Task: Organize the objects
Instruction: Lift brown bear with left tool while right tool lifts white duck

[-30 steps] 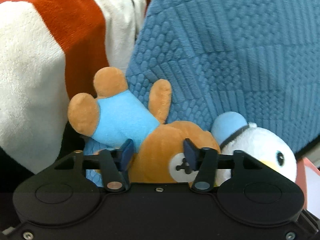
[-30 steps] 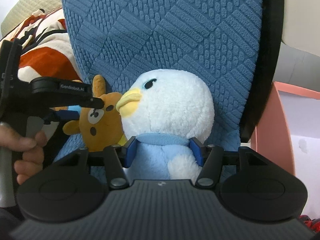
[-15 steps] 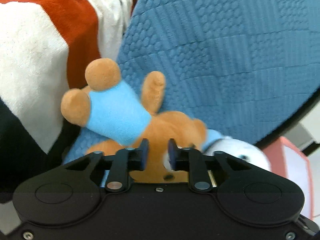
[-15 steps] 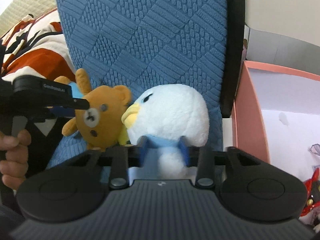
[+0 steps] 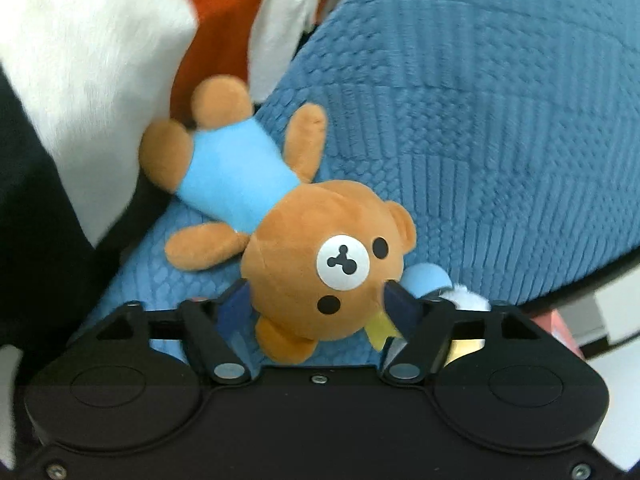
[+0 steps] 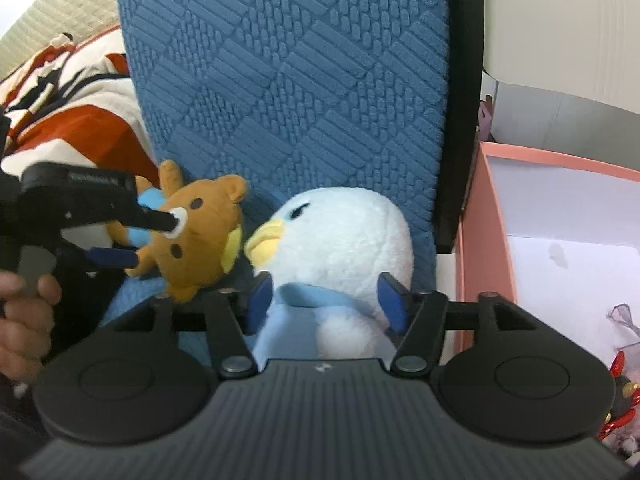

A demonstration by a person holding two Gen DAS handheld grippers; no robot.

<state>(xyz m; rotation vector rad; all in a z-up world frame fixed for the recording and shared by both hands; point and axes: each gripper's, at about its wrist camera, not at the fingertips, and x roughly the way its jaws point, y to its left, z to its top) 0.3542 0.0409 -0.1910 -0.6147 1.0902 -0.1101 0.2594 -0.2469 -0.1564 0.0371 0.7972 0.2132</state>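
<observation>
A large blue textured cushion [image 6: 288,80] stands upright and backs both plush toys; a black strip [image 6: 464,100] runs along its right edge. To its left lies a white, red and black fleece blanket [image 5: 92,72], which the feet of the brown bear plush [image 5: 320,264] touch. The bear, in a light blue shirt, lies on the cushion's lower part, head toward the left wrist camera. The left gripper [image 5: 316,304] has just been opening: its jaws now stand wide on either side of the bear's head, and whether the pads touch it cannot be told. A hand [image 6: 24,320] holds this gripper at the left edge of the right wrist view. The white penguin plush [image 6: 340,240] sits just right of the bear, its yellow beak near the bear's ear and its back against the cushion. The right gripper [image 6: 324,300] has also just been opening; its blue pads flank the penguin's neck at the light blue collar without visibly squeezing it. Right of the cushion stands a pink box [image 6: 480,240] with a white interior; small red and black items [image 6: 618,400] lie in its lower corner, too cropped to identify.
</observation>
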